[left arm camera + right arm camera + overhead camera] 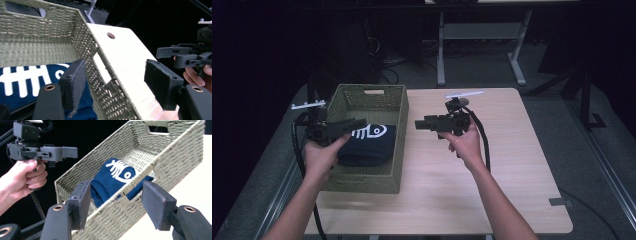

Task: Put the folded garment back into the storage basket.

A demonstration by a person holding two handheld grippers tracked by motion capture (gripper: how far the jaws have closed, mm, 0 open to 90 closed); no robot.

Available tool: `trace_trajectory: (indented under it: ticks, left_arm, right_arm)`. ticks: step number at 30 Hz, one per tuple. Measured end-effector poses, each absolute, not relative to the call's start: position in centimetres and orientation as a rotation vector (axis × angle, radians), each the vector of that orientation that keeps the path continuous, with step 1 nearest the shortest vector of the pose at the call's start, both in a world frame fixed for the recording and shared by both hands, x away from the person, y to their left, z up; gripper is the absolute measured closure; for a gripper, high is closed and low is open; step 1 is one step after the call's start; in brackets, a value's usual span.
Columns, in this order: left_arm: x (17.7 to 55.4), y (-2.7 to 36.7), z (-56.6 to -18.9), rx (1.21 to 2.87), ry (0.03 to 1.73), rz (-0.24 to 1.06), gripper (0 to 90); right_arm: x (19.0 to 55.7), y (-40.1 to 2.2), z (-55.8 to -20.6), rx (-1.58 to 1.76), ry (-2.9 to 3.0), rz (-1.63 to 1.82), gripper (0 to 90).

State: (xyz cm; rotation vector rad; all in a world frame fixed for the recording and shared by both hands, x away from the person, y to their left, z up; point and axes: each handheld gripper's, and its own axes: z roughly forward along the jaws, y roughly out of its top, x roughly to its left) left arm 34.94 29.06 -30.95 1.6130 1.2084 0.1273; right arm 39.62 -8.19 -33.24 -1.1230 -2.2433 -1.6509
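Sitting folded in the woven basket (398, 112), navy cloth (366, 145) already packed away.
Resting on the pale table (492, 200), basket (175, 157) taking up its left part; lying inside toward the near end, cloth (112, 178) with the white fish-bone print (23, 78) facing up, so looking mostly done, with perhaps only pulling clear remaining. Hovering above the basket's left wall, left gripper (354, 123) (70, 152) gaping fairly wide, gripping nothing, touching nothing. Hanging over bare tabletop just beside the basket's right wall, right gripper (421, 123) (166, 52) likewise standing apart at the pads (160, 205), carrying nothing, pointing toward the cloth.
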Motion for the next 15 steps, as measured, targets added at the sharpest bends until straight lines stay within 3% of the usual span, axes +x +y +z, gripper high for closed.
trace_trajectory:
  ticks: [15]
  left_arm:
    - [34.4, 24.8, -30.7, 1.62, 1.142, 0.12, 29.1]
  right_arm:
    - [38.5, -12.4, -33.5, -1.163, -2.271, -1.652, 37.5]
